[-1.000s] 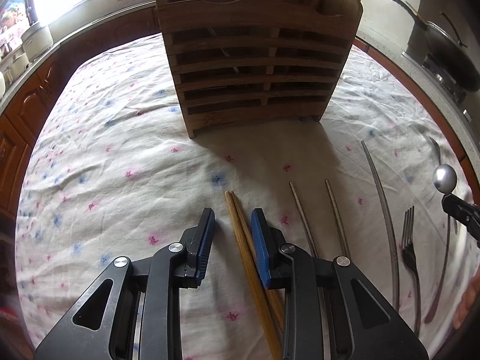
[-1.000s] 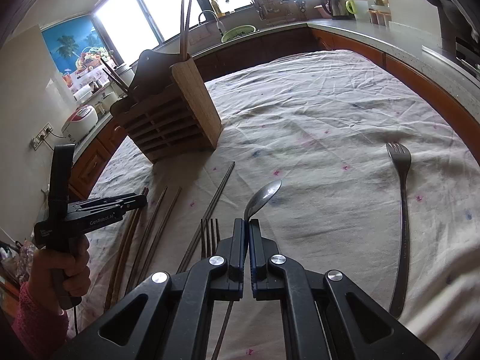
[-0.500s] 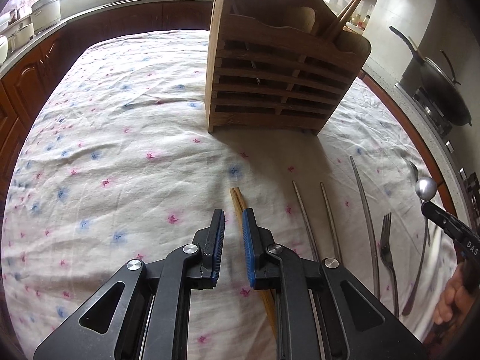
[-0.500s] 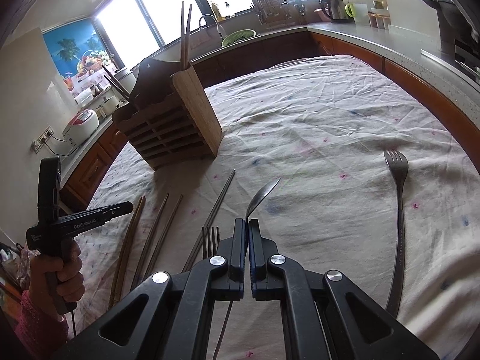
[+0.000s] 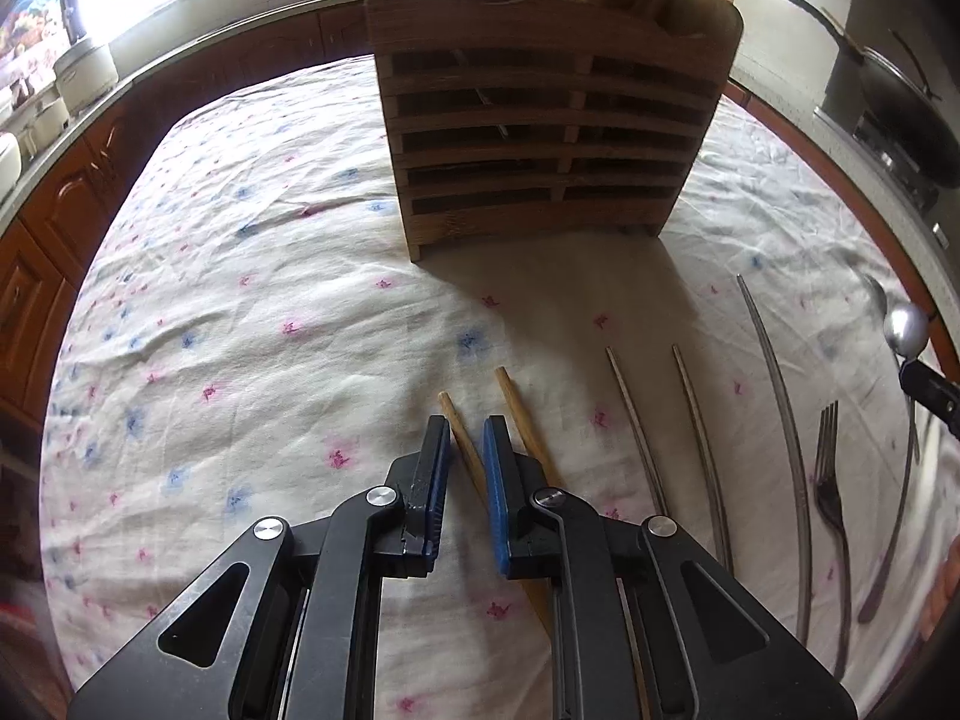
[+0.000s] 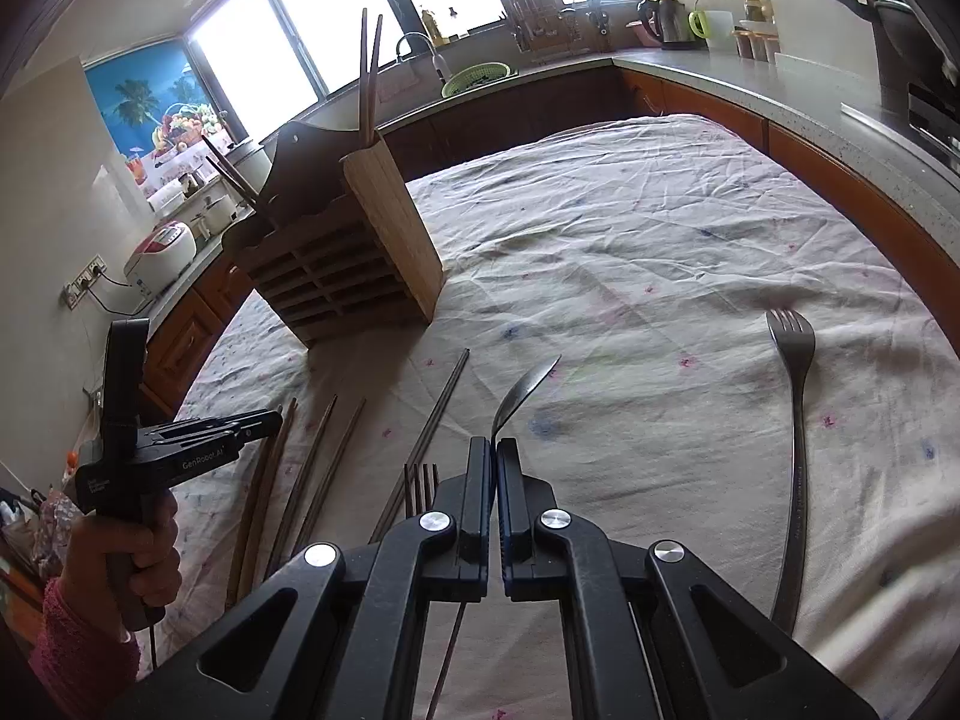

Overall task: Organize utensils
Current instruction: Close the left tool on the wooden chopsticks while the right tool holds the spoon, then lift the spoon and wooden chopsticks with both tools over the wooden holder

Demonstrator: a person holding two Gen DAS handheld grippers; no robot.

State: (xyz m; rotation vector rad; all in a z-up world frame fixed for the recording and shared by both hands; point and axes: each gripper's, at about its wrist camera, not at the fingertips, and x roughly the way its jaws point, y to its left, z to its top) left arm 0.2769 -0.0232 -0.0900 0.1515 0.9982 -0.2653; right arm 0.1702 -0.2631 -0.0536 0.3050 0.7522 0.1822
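Observation:
A slatted wooden utensil holder (image 5: 540, 120) stands on the flowered cloth; it also shows in the right wrist view (image 6: 342, 264). My left gripper (image 5: 467, 426) is part open, its blue pads astride one wooden chopstick (image 5: 462, 444); the second chopstick (image 5: 522, 420) lies just right of the right pad. My right gripper (image 6: 497, 447) is shut on a metal spoon (image 6: 522, 390), held above the cloth; the spoon bowl shows in the left wrist view (image 5: 907, 330).
Two thin metal chopsticks (image 5: 660, 420), a long curved metal rod (image 5: 780, 408) and a fork (image 5: 831, 498) lie on the cloth to the right. Another fork (image 6: 795, 420) lies far right. A wok (image 5: 900, 108) sits on the stove beyond the table edge.
My left gripper closed most of the way, shifted left and came back over the wooden chopsticks, which now lie apart. The right gripper lifted and turned the spoon edge-on.

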